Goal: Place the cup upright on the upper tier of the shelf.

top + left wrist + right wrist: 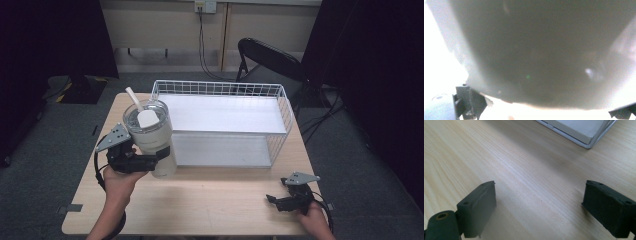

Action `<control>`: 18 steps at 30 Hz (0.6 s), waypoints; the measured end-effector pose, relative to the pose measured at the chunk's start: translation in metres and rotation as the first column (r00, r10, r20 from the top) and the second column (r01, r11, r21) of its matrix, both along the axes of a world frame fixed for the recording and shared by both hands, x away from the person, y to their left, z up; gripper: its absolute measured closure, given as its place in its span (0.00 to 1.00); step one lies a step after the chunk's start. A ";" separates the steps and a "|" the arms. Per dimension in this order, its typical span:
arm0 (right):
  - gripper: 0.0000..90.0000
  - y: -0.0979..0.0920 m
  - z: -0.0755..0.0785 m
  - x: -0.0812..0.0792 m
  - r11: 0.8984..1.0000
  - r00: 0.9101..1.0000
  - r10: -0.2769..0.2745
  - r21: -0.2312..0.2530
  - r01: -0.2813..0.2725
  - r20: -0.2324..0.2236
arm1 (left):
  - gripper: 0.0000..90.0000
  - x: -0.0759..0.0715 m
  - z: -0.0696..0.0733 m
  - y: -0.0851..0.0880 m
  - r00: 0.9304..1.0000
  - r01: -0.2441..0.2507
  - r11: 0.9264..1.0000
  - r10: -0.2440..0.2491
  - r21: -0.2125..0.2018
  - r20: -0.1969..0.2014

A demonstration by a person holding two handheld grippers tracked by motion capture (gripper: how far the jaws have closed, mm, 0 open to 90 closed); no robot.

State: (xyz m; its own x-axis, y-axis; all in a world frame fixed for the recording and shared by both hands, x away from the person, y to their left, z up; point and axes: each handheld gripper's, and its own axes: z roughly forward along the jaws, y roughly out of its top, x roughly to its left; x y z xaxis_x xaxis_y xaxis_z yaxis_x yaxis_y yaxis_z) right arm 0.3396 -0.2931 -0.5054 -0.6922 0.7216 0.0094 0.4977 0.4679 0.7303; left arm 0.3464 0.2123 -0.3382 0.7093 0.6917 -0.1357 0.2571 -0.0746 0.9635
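White tumbler point(152, 142) clamped in left hand-held gripper point(150, 161) (lifted)

Both grippers are black; the left gripper point(161, 152) and right gripper point(270, 199) each carry a grey three-cornered plate on top; black cables trail beside bare forearms; pads point(477, 207) show round holes.

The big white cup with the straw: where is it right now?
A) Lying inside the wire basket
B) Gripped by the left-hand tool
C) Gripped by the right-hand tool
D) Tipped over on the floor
B: the left gripper clamps the upright cup, beside the wire basket.
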 end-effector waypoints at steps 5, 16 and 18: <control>0.12 0.000 0.000 0.000 1.000 1.000 0.000 0.000 0.000 0.000 | 0.11 0.004 0.007 -0.005 1.000 0.013 1.000 -0.013 0.014 -0.003; 0.12 0.000 0.000 0.000 1.000 1.000 0.000 0.000 0.000 0.000 | 0.11 0.011 0.022 -0.020 0.999 0.043 0.999 -0.043 0.005 0.002; 0.12 0.000 0.000 0.000 1.000 1.000 0.000 0.000 0.000 0.000 | 0.11 0.013 0.023 -0.022 0.999 0.041 0.999 -0.041 0.008 0.002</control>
State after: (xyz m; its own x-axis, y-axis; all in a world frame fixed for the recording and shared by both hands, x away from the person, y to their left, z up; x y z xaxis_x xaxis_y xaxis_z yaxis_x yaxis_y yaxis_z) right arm 0.3396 -0.2931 -0.5054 -0.6924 0.7215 0.0094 0.4975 0.4680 0.7304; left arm 0.3594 0.1906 -0.3154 0.7371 0.6633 -0.1291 0.2519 -0.0924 0.9633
